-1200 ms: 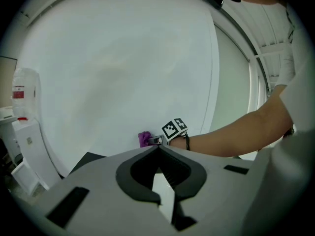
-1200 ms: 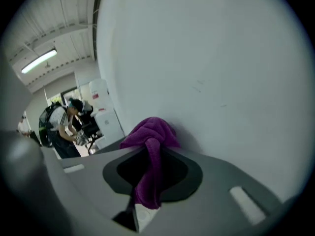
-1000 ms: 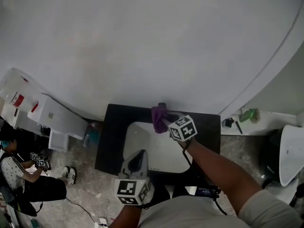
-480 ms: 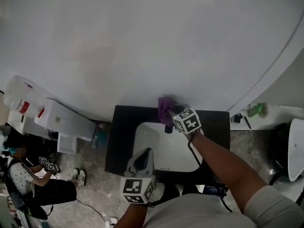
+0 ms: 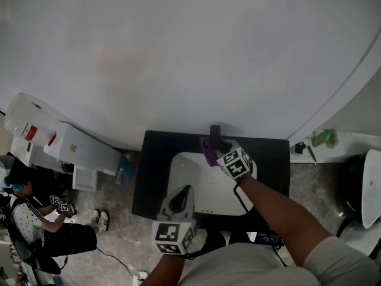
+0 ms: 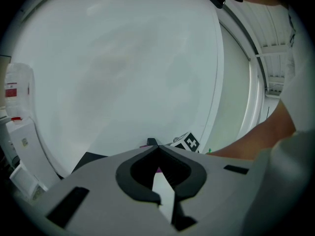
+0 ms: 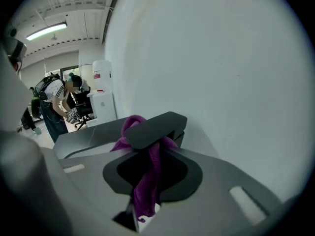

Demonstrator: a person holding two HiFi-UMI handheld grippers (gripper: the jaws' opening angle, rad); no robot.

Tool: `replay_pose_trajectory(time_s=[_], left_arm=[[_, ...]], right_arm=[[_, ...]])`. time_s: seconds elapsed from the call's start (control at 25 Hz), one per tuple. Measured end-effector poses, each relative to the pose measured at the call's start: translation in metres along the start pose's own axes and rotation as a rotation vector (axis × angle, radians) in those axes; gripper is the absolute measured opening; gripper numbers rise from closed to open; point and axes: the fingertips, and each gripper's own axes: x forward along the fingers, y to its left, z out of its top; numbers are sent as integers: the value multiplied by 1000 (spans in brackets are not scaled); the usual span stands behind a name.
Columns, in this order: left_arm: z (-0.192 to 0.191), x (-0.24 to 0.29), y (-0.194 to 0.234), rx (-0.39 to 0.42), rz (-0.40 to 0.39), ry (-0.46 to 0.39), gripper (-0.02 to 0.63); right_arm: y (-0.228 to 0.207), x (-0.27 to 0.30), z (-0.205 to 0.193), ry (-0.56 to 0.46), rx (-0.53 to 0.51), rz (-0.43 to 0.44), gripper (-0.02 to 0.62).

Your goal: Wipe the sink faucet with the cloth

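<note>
We find the right gripper [image 5: 215, 150] fingers clamped on the cloth [image 7: 147, 181], holding it against the faucet [image 7: 157, 127] for wiping; left gripper [image 6: 157, 149] fingers closed, empty.

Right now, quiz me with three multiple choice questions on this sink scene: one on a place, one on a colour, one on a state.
1. Where is the cloth? A) in the basin B) on the floor C) held against the faucet
2. What colour is it? A) white B) purple C) green
3. What state is the left tool in? A) shut, empty B) wide open C) shut on a bottle
Answers: 1 C, the right tool grips it and holds it against the spout; 2 B, it shows purple in the head view and the right gripper view; 3 A, its jaws meet with nothing between them.
</note>
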Motion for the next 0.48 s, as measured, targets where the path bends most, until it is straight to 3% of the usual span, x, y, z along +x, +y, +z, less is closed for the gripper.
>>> replay_pose_trajectory(time_s=[0.12, 0.36, 0.48], left_arm=[[-6, -3, 1, -13, 6, 10, 6], [-4, -3, 8, -27, 13, 2, 6], [-3, -1, 8, -23, 14, -1, 6]], right_arm=[[14, 0, -5, 4, -28, 42, 63], [104, -41, -43, 41, -33, 240, 63], [76, -33, -19, -19, -8, 173, 63]])
